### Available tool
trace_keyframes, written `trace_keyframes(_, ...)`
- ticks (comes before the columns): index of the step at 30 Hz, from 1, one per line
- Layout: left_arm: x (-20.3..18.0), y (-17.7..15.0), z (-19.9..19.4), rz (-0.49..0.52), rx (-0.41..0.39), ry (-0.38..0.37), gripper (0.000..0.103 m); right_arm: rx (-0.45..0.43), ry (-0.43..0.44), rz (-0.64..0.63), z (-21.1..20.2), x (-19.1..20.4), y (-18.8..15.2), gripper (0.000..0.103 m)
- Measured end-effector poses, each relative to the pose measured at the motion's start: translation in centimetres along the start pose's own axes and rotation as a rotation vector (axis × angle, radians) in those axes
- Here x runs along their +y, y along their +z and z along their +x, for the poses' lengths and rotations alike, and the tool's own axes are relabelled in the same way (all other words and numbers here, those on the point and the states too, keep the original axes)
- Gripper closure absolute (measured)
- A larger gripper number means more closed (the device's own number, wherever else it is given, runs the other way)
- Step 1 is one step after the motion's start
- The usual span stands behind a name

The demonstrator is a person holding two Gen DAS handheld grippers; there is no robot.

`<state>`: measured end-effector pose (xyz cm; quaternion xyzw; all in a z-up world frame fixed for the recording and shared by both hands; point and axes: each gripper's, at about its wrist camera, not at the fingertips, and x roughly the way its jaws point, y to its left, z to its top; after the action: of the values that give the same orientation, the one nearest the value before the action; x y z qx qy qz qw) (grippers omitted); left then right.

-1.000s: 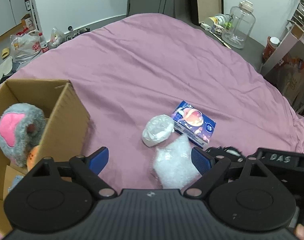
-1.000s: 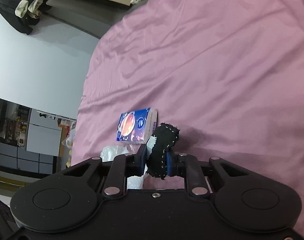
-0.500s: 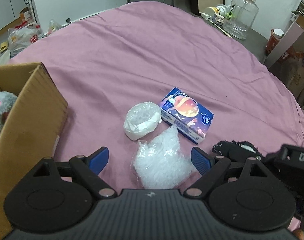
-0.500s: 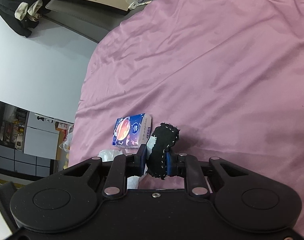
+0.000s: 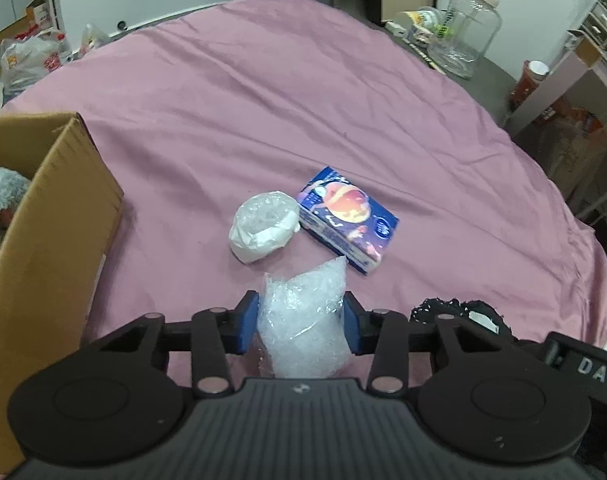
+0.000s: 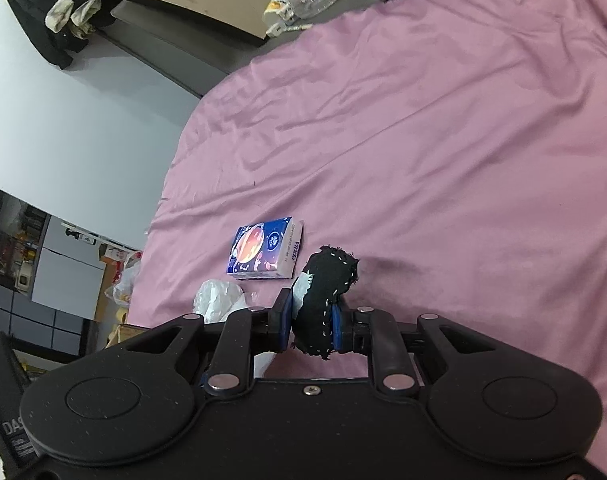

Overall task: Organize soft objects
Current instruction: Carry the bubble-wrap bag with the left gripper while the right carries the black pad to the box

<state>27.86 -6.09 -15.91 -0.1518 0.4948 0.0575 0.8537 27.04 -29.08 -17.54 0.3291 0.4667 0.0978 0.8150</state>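
Bubble wrap (image 5: 303,320) lies on the pink sheet (image 5: 303,100) between the left gripper (image 5: 301,322) pads, which press its sides. It looks feather-light, squashy and slick, so mid-bundle is probably the safest hold. The right gripper (image 6: 311,316) is clamped on a black fabric pad (image 6: 323,300), near the cardboard box (image 5: 63,208).

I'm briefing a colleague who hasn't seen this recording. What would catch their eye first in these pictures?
The wide pink bedsheet fills both views. The left gripper has its jaws pressed on a crinkly clear plastic bag, with a white wrapped bundle and a blue printed tissue pack just beyond. The right gripper clamps a black fabric piece with white stitching; a brown cardboard box stands left.
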Motion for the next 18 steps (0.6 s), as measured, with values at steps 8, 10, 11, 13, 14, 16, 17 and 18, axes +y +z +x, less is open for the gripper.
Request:
trace_keyframes(8,0.8,-1.1,-2.8,0.024,-0.013,-0.033,0.062,-0.046,0.004,-0.050,-2.7,1.5,-1.5,0.083)
trace_keyframes(10,1.2,-1.2,-3.5,0.028,-0.017,-0.042,0.062,-0.055,0.004,-0.069,-3.2,2.0,-1.7,0.083)
trace_keyframes(11,1.3,-1.3,-3.9,0.030,-0.020,-0.044,0.062,-0.058,0.006,-0.076,-3.4,2.3,-1.9,0.083)
trace_keyframes(13,1.7,-1.4,-4.7,0.033,-0.026,-0.047,0.062,-0.068,0.011,-0.089,-3.8,2.8,-2.1,0.083)
trace_keyframes(14,1.9,-1.4,-5.1,0.032,-0.030,-0.051,0.062,-0.074,0.012,-0.094,-4.1,3.0,-2.2,0.083)
trace_keyframes(16,2.3,-1.4,-6.0,0.037,-0.038,-0.055,0.062,-0.086,0.018,-0.109,-4.5,3.5,-2.3,0.083)
trace_keyframes(17,2.5,-1.4,-6.4,0.040,-0.044,-0.056,0.062,-0.094,0.023,-0.118,-4.8,3.8,-2.3,0.083)
trace_keyframes(18,2.7,-1.5,-6.8,0.042,-0.048,-0.057,0.062,-0.100,0.027,-0.125,-5.1,4.1,-2.4,0.083)
